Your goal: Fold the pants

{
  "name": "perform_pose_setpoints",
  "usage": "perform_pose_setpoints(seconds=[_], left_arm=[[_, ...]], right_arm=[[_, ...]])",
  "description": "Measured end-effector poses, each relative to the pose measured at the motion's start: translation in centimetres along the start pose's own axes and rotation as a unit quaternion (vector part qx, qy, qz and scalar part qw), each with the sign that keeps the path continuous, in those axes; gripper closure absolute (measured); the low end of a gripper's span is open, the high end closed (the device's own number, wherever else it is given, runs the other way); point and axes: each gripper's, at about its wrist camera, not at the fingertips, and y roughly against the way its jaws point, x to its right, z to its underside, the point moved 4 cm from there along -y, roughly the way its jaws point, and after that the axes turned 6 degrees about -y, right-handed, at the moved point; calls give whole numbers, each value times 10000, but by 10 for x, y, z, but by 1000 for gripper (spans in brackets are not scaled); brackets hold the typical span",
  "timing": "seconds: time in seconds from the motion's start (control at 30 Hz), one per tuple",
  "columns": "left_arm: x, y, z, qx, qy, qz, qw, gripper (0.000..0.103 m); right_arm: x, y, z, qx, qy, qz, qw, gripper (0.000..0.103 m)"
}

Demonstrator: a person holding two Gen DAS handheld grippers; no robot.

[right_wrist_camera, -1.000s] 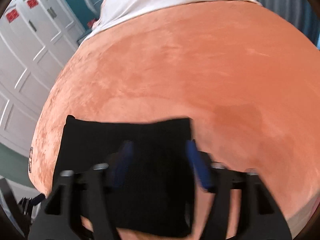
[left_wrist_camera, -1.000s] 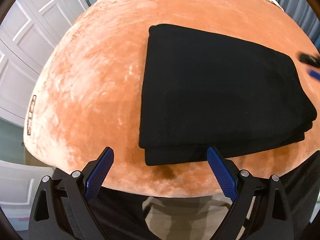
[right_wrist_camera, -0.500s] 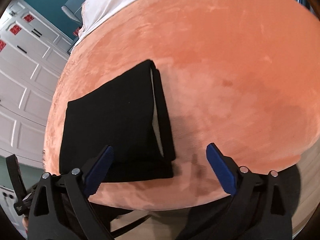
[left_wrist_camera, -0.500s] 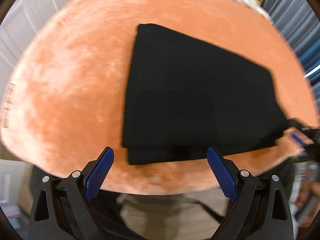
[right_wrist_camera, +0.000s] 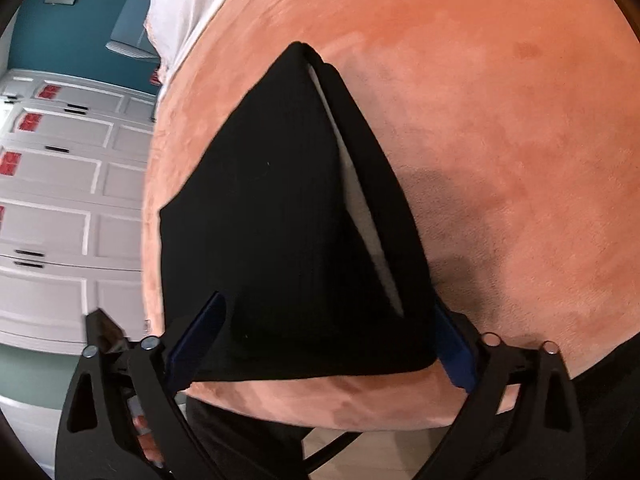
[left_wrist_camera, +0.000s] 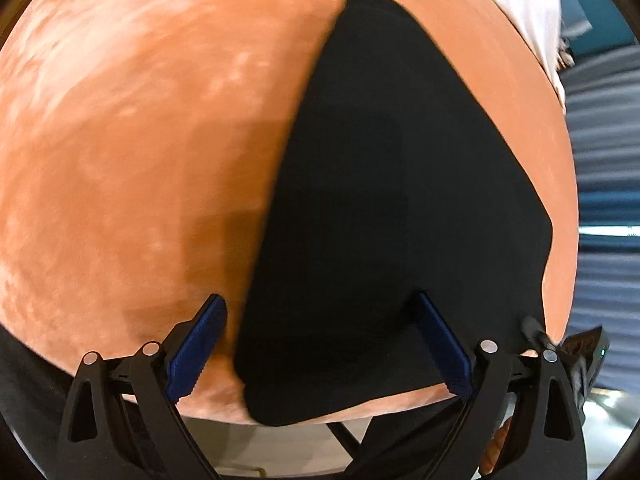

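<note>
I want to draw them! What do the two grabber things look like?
Both match. The left gripper and right gripper each have two black plastic arms with triangular cut-outs and round silver pins. Their fingers carry bumpy, dark blue pads.

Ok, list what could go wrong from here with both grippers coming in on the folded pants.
1. The folded black pants lie near the orange cushion's front edge; a tug might drag them off.
2. Layers gape on the right side, showing white; the right gripper, jaws just closing astride that corner, may catch only some.
3. The left gripper, also closing, may bunch the fold.
</note>
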Motion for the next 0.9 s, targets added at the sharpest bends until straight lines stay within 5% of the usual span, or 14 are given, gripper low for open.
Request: perform_pose_setpoints(seconds=[0.03,0.1,0.13,0.23,0.37,0.5,0.6,0.7,0.73,0.9], left_arm=[[4,-1,-2,-13,-62,34,10000,32],[12,1,-1,12,-116,13,9999,46],[13,4,-4,31,-155,21,9999,59],[12,18,0,117,-140,301,9994,71],[-7,7,1,-41,211,530,9984,51],[-12,-2,-2,-11,428,576,9974,26],[-2,-6,-3,5,298,337,9990,17],[16,4,-7,173,-92,42,9998,53],[20,13,-5,244,-214,-75,9994,70],[27,42,14,249,-530,46,9983,76]], right_arm=[[-3,-2,1,9,105,161,9998,26],[-9,-1,2,5,255,214,9994,55],[-12,1,2,3,284,176,9994,59],[-25,11,5,136,502,270,9983,62],[-9,0,2,-83,272,241,9993,44],[10,-4,-1,-144,-398,-402,9983,28],[8,-8,-3,-152,-460,-417,9980,29],[-8,-7,-2,-49,-27,-80,10000,60],[-16,-1,-1,10,55,-114,9999,61],[-35,32,14,53,403,-159,9990,66]])
